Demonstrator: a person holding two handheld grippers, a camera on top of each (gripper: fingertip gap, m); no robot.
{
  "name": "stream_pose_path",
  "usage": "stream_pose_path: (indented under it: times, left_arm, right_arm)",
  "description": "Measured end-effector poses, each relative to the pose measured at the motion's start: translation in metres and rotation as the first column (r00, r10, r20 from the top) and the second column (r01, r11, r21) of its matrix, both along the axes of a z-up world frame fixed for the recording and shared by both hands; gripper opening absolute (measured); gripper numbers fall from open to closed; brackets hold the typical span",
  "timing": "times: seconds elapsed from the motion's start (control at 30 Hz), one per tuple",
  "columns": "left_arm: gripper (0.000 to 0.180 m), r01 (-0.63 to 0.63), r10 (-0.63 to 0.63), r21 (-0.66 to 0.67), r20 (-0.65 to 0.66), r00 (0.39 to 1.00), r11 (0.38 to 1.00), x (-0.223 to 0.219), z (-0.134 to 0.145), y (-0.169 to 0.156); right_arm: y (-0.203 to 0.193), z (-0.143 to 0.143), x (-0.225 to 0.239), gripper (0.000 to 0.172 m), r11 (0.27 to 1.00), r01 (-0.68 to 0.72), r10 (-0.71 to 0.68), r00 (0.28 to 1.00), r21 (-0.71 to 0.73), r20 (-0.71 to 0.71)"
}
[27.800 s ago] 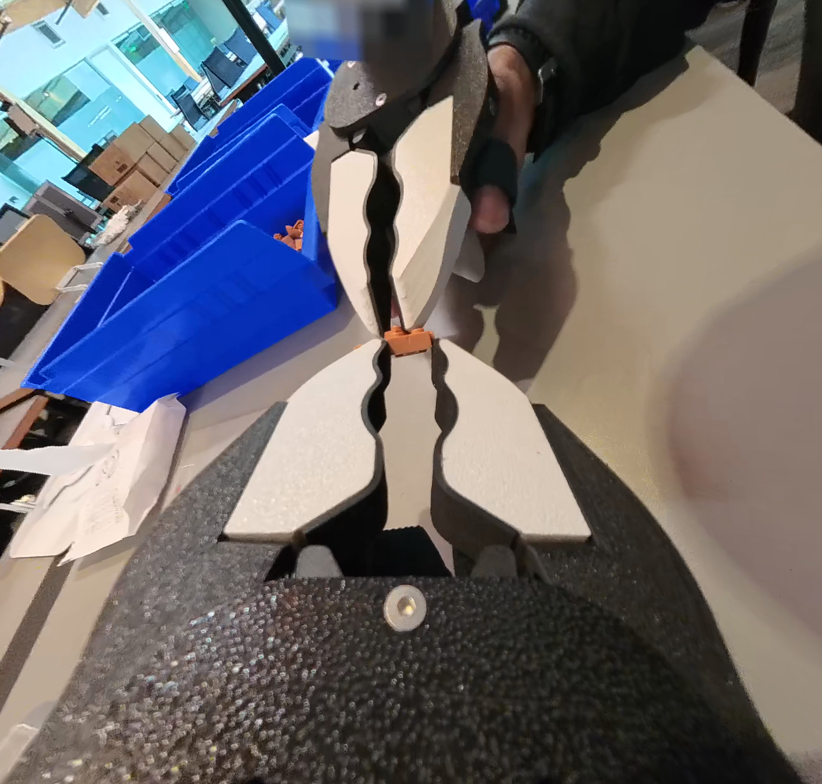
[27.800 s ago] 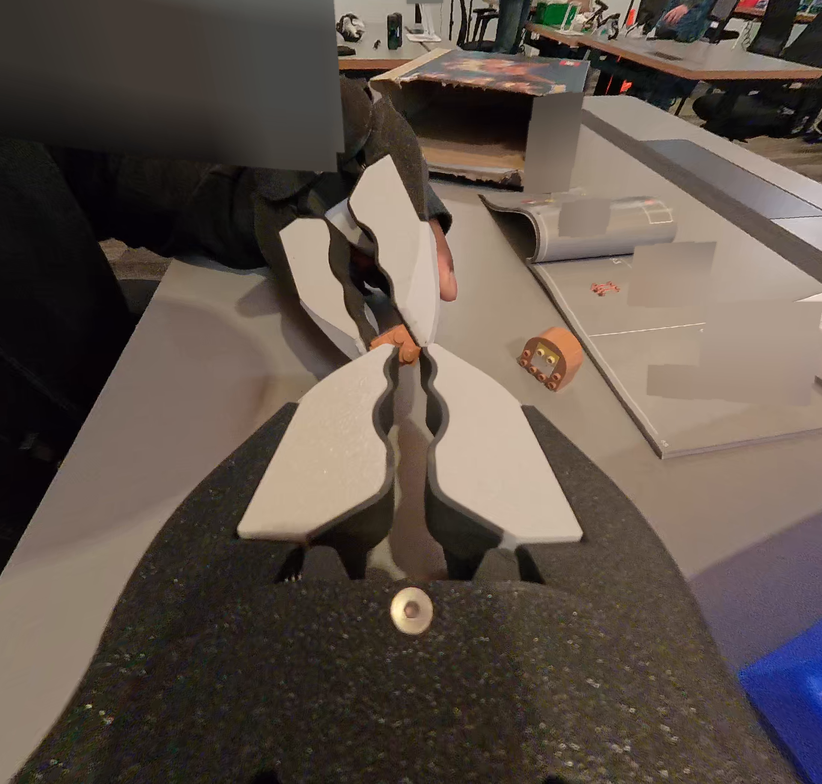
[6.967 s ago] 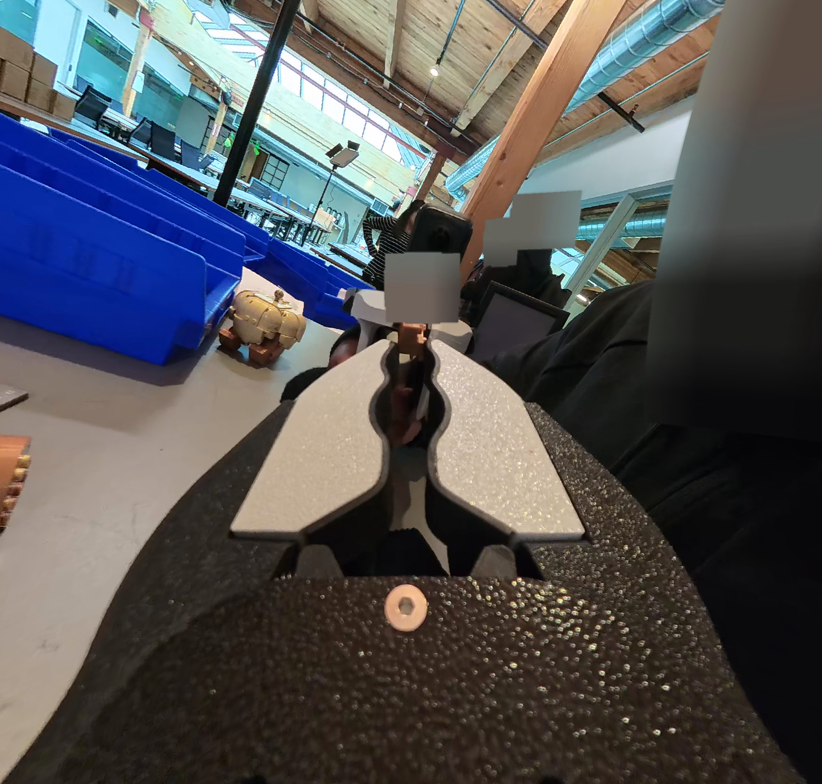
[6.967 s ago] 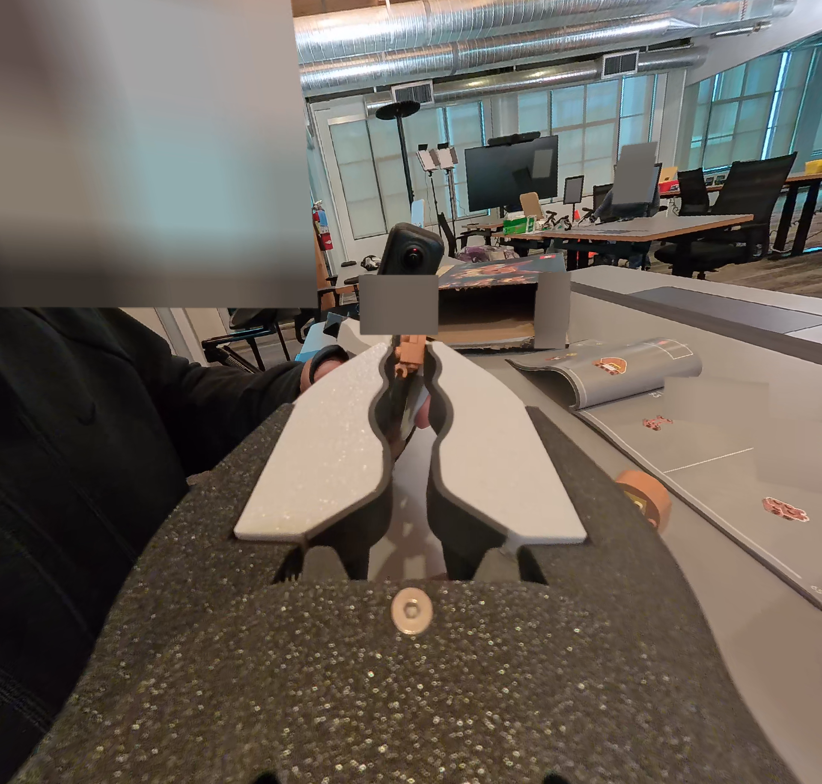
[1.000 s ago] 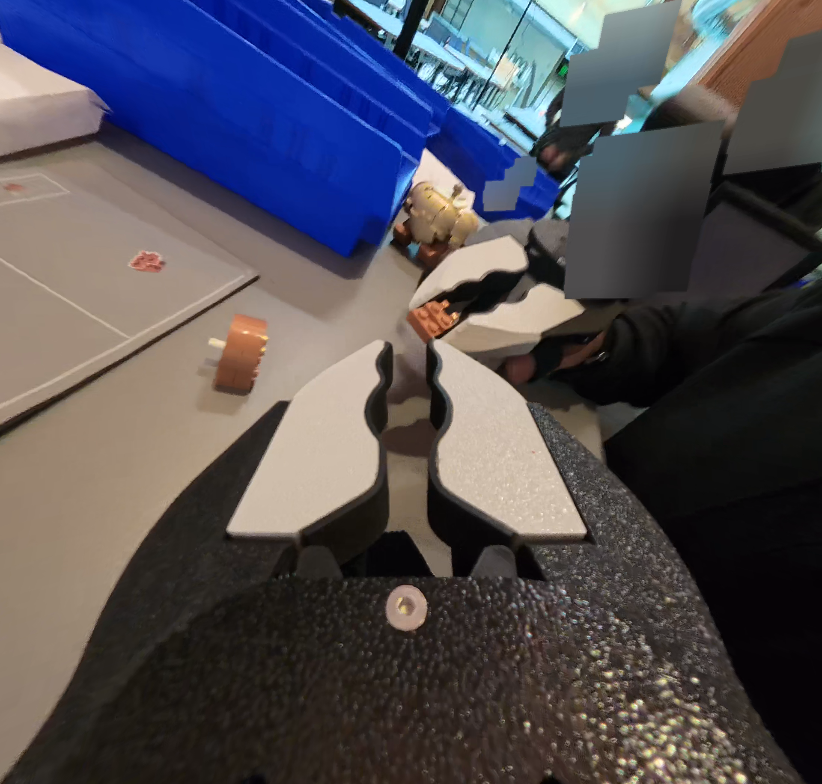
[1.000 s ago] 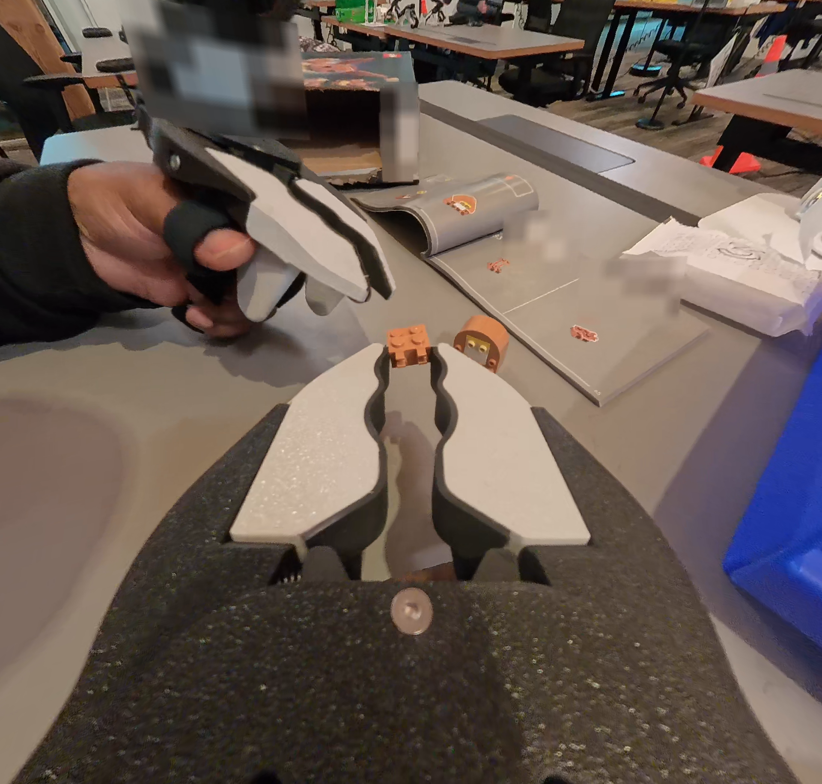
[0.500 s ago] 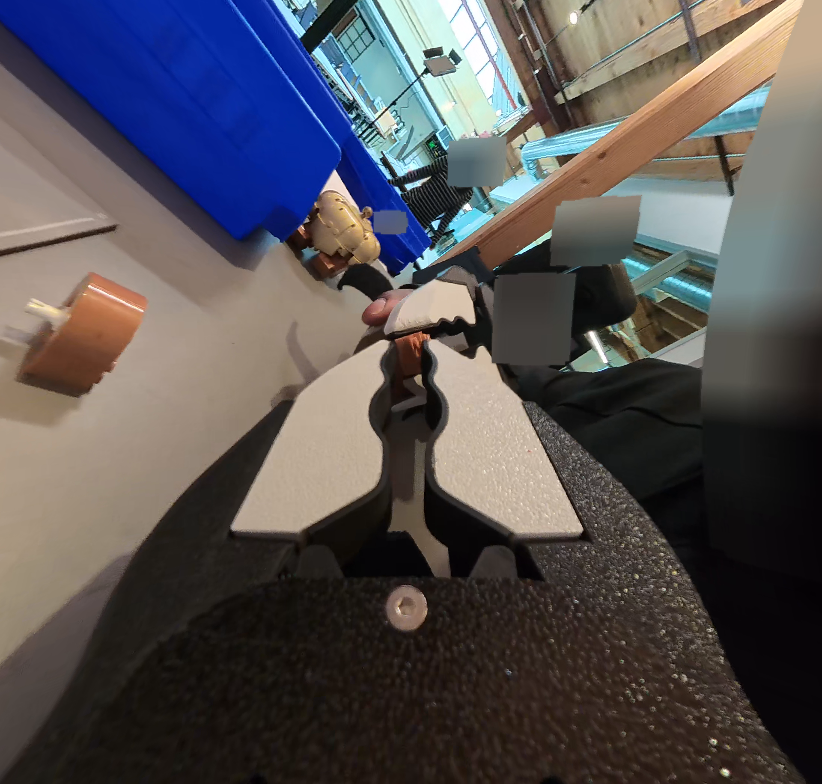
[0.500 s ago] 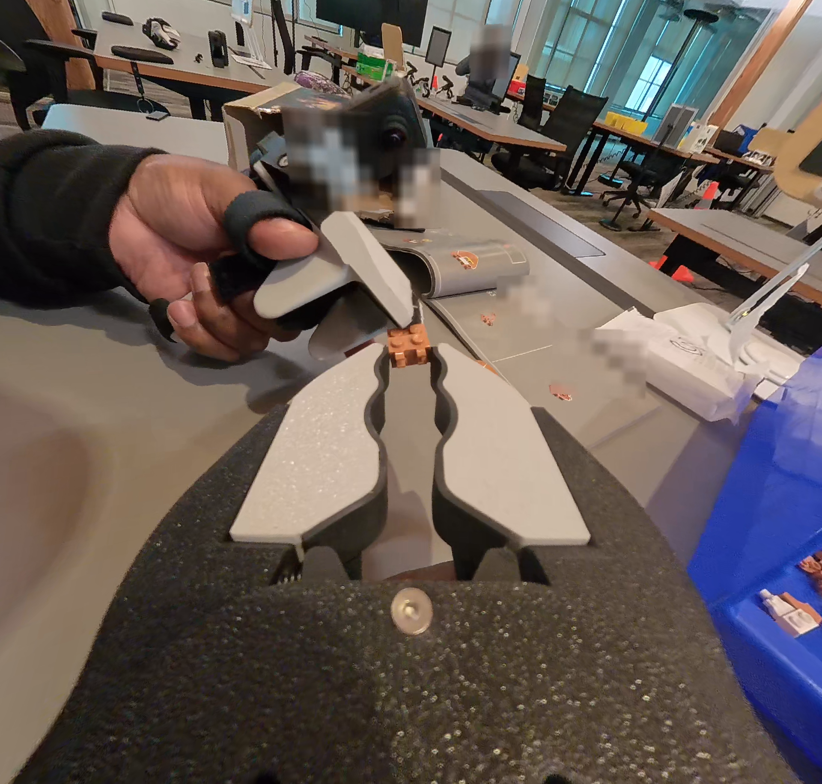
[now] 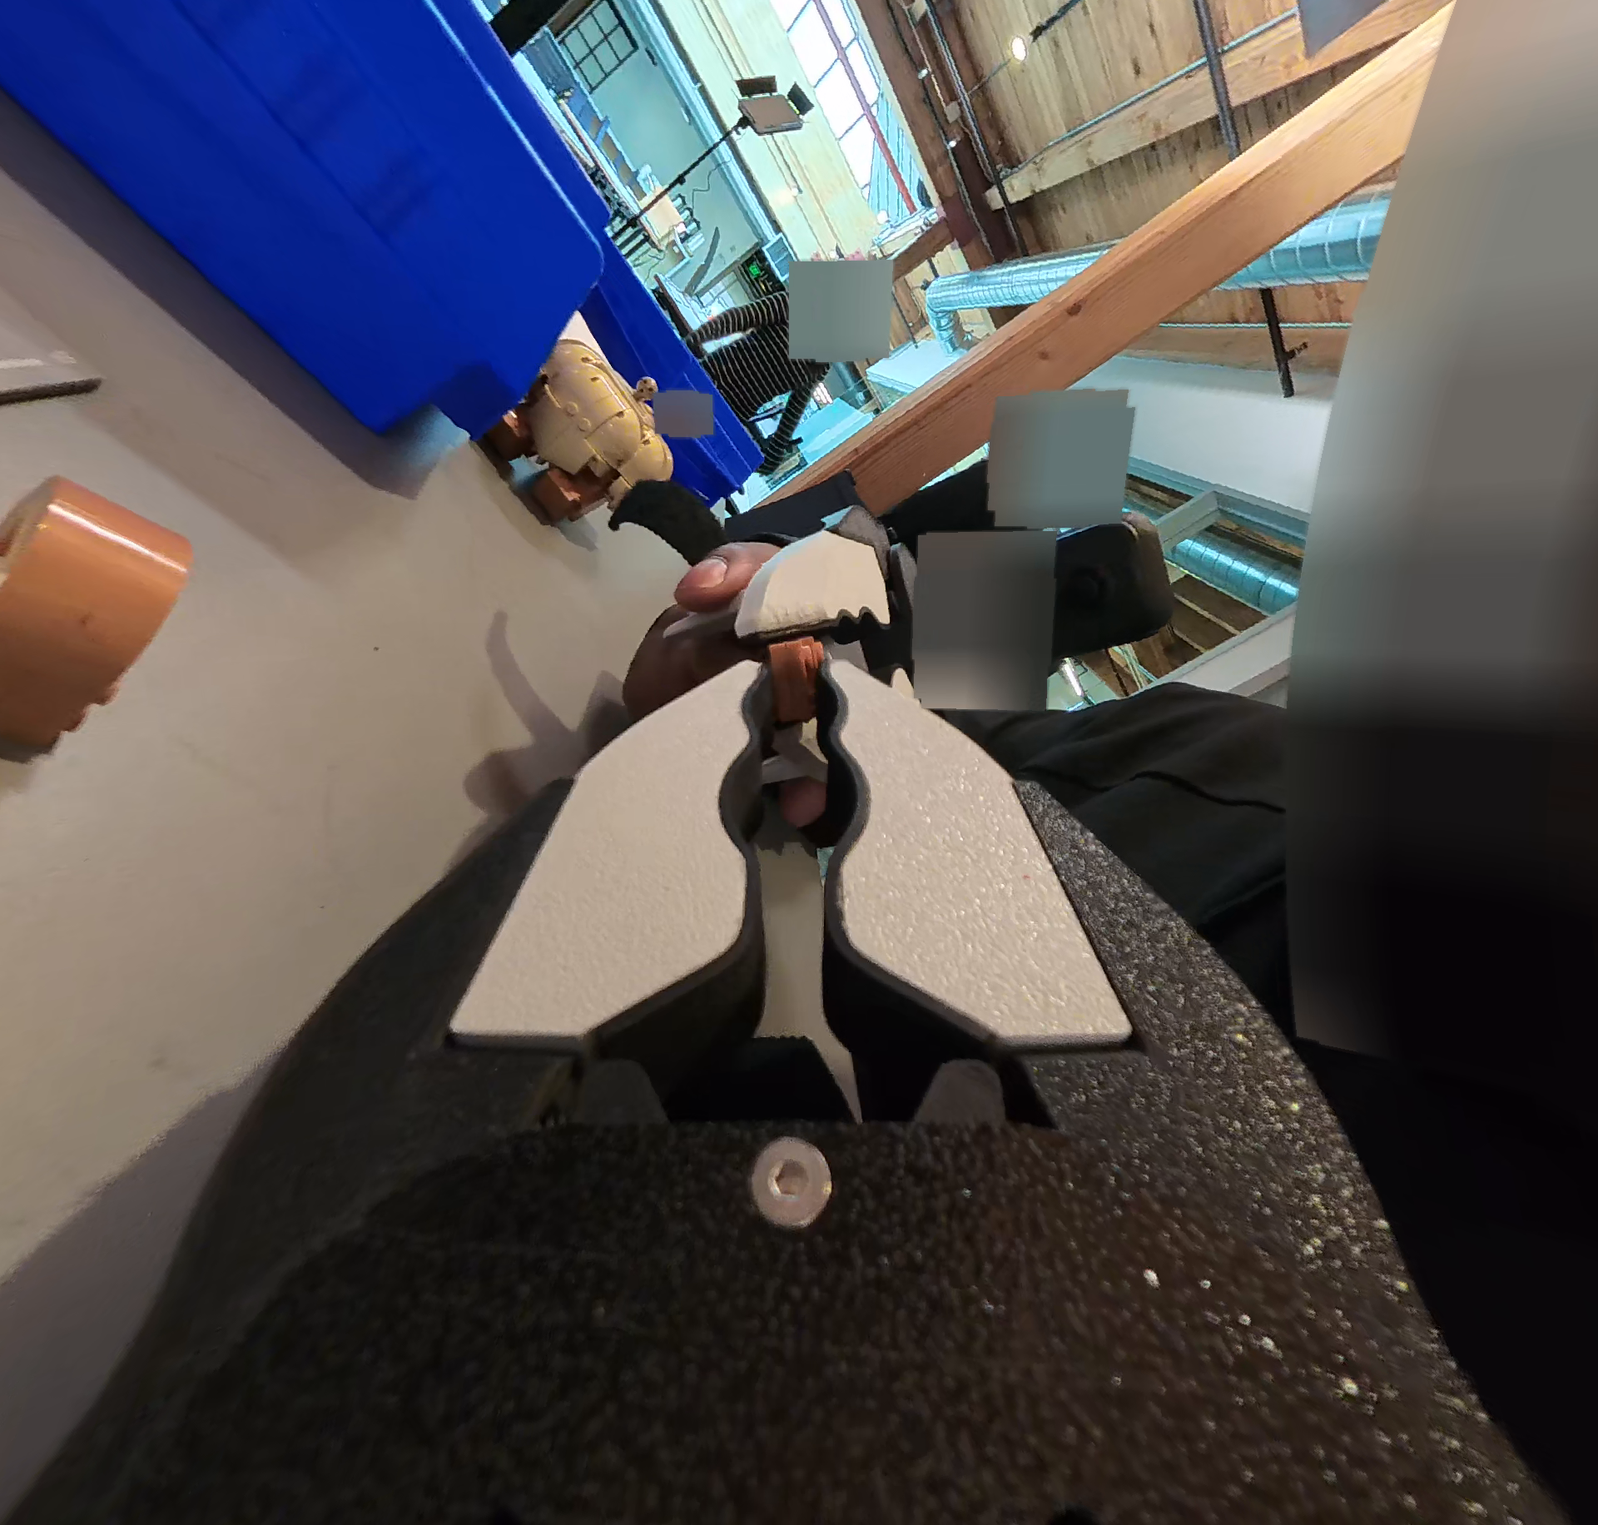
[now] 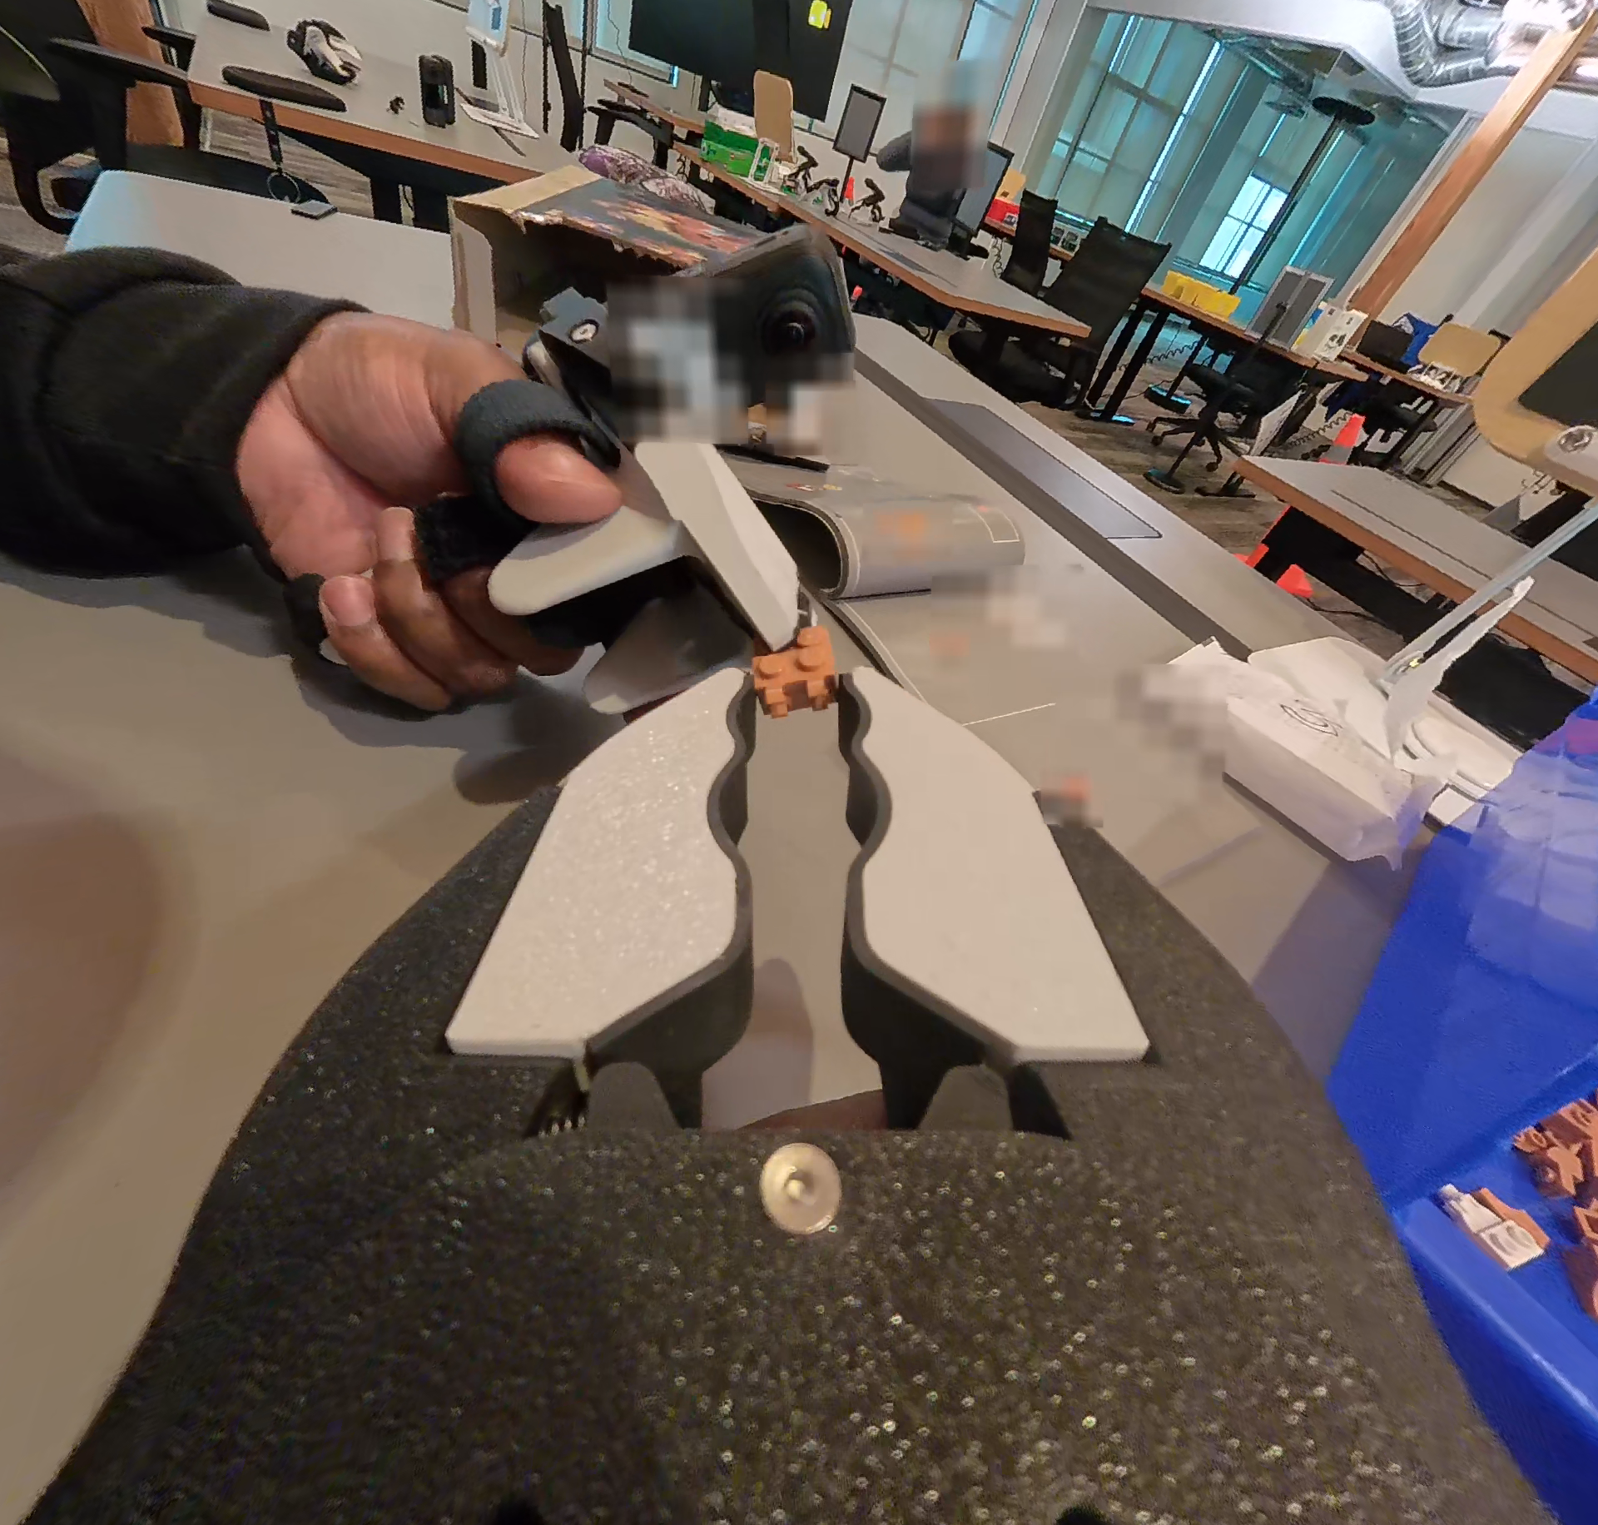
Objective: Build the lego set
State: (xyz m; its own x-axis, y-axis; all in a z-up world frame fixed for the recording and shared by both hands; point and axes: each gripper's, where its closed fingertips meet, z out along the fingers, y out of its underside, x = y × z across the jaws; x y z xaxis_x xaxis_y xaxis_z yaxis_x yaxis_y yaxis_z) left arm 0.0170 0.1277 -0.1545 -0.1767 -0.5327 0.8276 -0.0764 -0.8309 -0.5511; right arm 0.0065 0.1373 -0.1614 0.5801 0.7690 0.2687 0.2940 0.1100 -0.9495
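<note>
**One brick, two claws**

Held off the counter, mid-frame: orange brick pinched across its sides by right claw, studs up for access. Pinched too by left claw, thin way, tips meeting from upper left. Farther off on the counter: round brown piece, tan model, blue bins.

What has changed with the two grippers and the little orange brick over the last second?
The left gripper swung from beside the table up to the right gripper and closed its fingertips on the orange brick, so both now pinch it tip to tip in the air. The right gripper kept its hold on the brick throughout. The round brown piece and the blue bins stayed on the table.
</note>
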Motion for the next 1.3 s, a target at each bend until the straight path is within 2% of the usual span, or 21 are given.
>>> stream_pose_path:
  times: [0.13,0.23,0.3,0.37,0.47,0.73,1.0,1.3]
  left_arm:
    - [0.008,-0.018,0.013,0.084,0.056,0.998,0.996,-0.002,0.009,-0.001]
    - [0.008,-0.077,0.055,0.238,0.098,0.994,0.968,-0.006,0.02,0.001]
    - [0.007,-0.127,0.097,0.387,0.096,0.991,0.913,-0.009,0.022,0.003]
    - [0.007,-0.166,0.14,0.532,0.088,0.986,0.83,-0.011,0.022,0.005]
    - [0.007,-0.195,0.155,0.634,0.119,0.981,0.749,-0.012,0.025,0.002]
    - [0.007,-0.178,0.094,0.655,0.161,0.982,0.735,-0.007,0.026,-0.009]
    - [0.007,-0.179,0.101,0.648,0.157,0.982,0.74,-0.005,0.026,-0.009]
    - [0.008,-0.155,0.108,0.499,0.123,0.987,0.852,-0.001,0.022,-0.005]
  right_arm:
    - [-0.001,0.005,0.0,0.025,1.0,0.009,-0.009,1.0,-0.004,-0.024]
    - [-0.002,0.012,0.003,0.027,0.999,0.0,-0.003,0.997,-0.032,-0.083]
    - [-0.004,0.019,0.004,0.026,0.998,-0.027,0.017,0.989,-0.062,-0.15]
    - [-0.008,0.027,0.005,0.023,0.994,-0.068,0.047,0.973,-0.085,-0.225]
    - [-0.01,0.03,0.007,0.019,0.99,-0.087,0.056,0.963,-0.109,-0.263]
    - [-0.017,0.031,0.004,0.012,0.99,-0.115,0.093,0.966,-0.076,-0.243]
    - [-0.017,0.031,0.004,0.008,0.996,-0.083,0.078,0.977,-0.017,-0.201]
    - [-0.013,0.03,0.009,0.008,0.996,-0.038,0.049,0.989,0.082,-0.138]
